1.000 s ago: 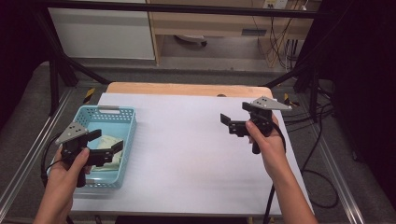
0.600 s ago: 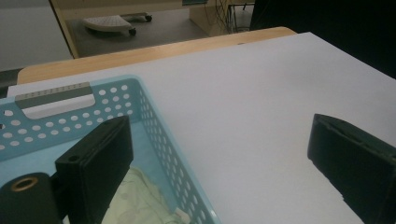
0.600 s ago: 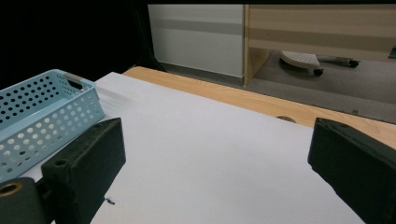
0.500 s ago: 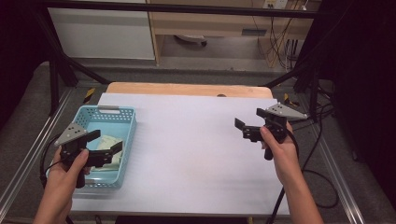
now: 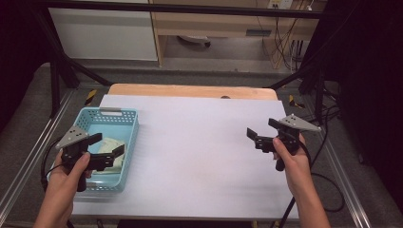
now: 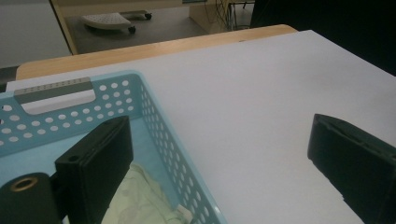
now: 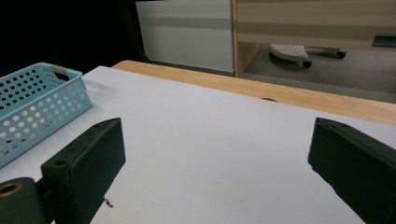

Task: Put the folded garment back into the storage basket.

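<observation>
Blue basket [image 5: 124,124] holding a pale cloth [image 5: 110,145] at lower left, released left tool [image 5: 107,144] above it; right tool [image 5: 262,130] released at right.

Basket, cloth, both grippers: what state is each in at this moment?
Blue basket: upright on the table's left side, cloth inside.
Pale green cloth: crumpled in the basket, ungripped.
Left gripper: open, over the basket's right wall.
Right gripper: open, empty, above the white table.
</observation>
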`<state>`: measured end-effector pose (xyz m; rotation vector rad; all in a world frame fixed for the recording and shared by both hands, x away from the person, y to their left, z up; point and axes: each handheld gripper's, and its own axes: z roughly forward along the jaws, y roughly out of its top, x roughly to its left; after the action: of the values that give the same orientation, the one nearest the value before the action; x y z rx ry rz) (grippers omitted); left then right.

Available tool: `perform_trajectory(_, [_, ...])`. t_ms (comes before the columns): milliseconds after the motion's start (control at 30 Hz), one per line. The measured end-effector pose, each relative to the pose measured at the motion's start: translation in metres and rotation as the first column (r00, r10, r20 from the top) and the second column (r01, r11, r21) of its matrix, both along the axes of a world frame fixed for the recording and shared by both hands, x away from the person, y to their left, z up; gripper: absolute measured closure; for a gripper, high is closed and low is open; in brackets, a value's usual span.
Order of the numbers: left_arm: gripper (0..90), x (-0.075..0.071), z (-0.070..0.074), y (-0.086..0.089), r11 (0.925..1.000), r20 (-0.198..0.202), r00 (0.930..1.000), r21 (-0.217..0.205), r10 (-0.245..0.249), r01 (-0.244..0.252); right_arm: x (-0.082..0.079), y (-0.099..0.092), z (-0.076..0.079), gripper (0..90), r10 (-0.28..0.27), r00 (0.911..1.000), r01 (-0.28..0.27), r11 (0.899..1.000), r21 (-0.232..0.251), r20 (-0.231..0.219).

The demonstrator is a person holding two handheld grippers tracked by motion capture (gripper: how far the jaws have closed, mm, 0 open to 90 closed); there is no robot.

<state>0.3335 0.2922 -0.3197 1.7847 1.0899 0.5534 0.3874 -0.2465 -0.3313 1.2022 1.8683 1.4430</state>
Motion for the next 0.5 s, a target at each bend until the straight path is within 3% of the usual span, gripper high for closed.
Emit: perform_trajectory(500, [6.4, -0.001, -0.005, -0.002, 0.9999, 0.004, 0.9999, 0.005, -0.012, 0.012, -0.017, -0.009, -0.027, 4.7, -0.015, 0.9998, 0.015, 1.0, -0.006, -0.011])
